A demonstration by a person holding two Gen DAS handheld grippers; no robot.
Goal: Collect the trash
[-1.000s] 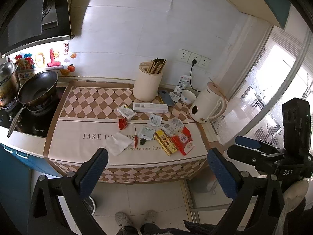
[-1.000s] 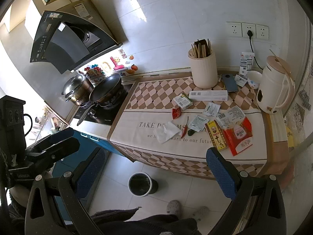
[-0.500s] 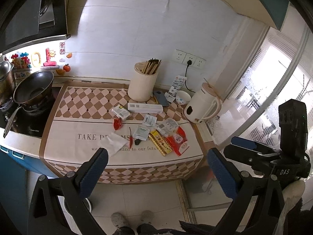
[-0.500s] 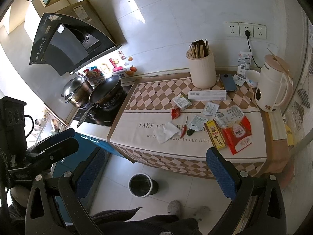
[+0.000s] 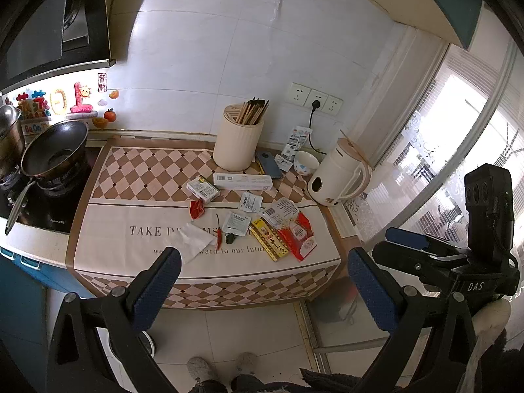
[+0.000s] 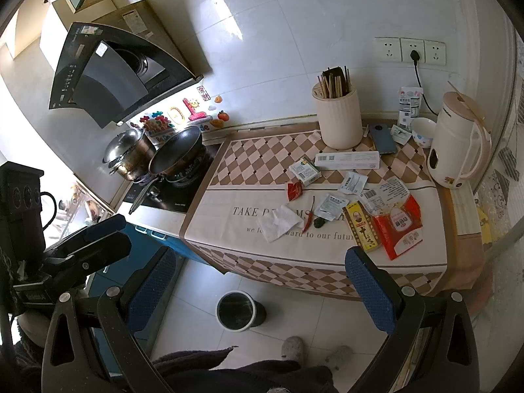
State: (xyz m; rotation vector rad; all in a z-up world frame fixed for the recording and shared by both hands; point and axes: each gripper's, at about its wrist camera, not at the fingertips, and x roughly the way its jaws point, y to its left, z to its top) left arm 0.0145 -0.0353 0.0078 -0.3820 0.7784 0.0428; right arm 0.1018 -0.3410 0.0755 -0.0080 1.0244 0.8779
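The collecting has not really begun, as far as can be judged. All the trash lies on the worktop (image 6: 334, 263), spread across the plain band of its cloth toward the front edge, and nothing is held. Near the middle of that band is a crumpled white tissue (image 6: 281, 222), and just beside it a red chili (image 6: 308, 219) and a small dark scrap (image 6: 319, 222). Toward the right front corner lie a yellow packet (image 6: 362, 229) and a red snack bag (image 6: 400, 226), touching each other, with several white sachets (image 6: 334, 207) and labels behind them. A small red wrapper (image 6: 294, 190) and a little box (image 6: 305, 171) lie at the line where the chequered part starts. The long white box, the phone, the chopstick holder (image 6: 340, 121) and the kettle (image 6: 455, 144) stand toward the back edge; they are probably not trash.

The bin (image 6: 236, 310) stands on the floor, just in front of the worktop's front edge. It looks dark inside, and I cannot tell if anything is in it.

Both tongs hang in the air in front of the worktop, well apart from every piece of trash. The left tongs (image 5: 260, 291) are spread wide with nothing between the blue pads, and they point toward the front edge. The right tongs (image 6: 258, 290) are wide and empty too, above the floor near the bin. So every piece is left to pick.
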